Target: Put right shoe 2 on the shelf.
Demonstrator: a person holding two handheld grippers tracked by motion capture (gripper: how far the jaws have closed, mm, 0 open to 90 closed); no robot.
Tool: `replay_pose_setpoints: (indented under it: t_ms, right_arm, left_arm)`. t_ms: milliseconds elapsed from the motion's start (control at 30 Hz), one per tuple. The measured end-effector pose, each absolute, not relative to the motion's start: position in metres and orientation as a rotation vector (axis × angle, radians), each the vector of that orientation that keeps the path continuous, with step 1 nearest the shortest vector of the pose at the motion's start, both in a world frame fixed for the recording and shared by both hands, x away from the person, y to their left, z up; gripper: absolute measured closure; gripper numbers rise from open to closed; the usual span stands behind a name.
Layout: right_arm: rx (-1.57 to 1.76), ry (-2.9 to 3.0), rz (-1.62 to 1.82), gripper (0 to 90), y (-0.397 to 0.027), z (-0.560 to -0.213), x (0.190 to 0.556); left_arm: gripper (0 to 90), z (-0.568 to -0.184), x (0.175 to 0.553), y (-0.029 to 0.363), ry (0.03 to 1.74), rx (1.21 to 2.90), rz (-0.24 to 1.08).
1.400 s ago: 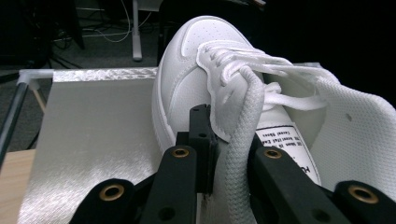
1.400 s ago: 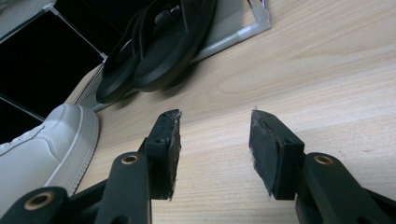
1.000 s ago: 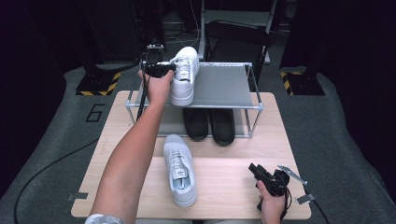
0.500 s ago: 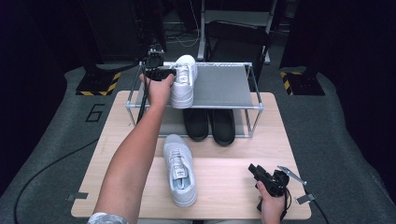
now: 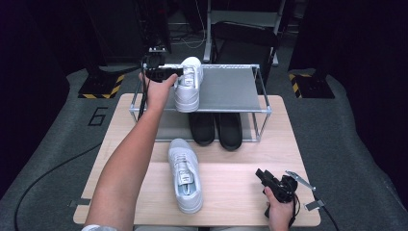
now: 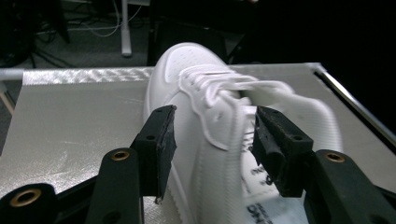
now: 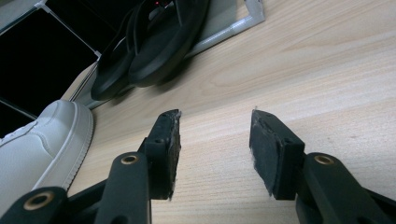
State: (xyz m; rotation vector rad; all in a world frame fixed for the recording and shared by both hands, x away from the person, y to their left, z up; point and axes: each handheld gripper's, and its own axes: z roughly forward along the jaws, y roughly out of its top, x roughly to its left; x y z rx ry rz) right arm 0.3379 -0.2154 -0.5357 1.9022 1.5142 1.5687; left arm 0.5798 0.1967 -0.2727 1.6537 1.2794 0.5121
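Note:
A white sneaker (image 5: 188, 86) lies on the top shelf of a metal shoe rack (image 5: 235, 89), toe pointing away. My left gripper (image 5: 177, 72) reaches it from the left. In the left gripper view its jaws straddle the sneaker (image 6: 201, 93) near the collar. They have just been opening, and the left gripper (image 6: 212, 128) now stands wide around the shoe without pressing it. A second white sneaker (image 5: 185, 175) lies on the wooden table (image 5: 231, 178). My right gripper (image 5: 263, 177) rests low at the table's front right, and the right gripper (image 7: 215, 140) is open with nothing between its pads.
A pair of black shoes (image 5: 216, 127) sits under the rack's shelf, seen close ahead as black shoes (image 7: 154, 42) in the right gripper view. The second white sneaker (image 7: 42, 140) lies to that gripper's left. Dark floor and equipment surround the table.
The left hand has shifted only slightly beside the sneaker on the shelf. The right hand has stayed where it was.

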Motion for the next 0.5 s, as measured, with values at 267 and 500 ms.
replay_pose_setpoints:
  t_ms: [267,500]
  right_arm:
    - [1.896,1.529,1.566,52.8,-0.213,-0.535,0.338]
    - [1.857,1.575,1.552,52.6,-0.206,-0.531,0.339]
  left_arm:
    - [53.8,-0.258,0.543,0.210,1.187,1.702,0.499]
    - [51.9,-0.259,0.518,0.222,1.152,1.724,0.503]
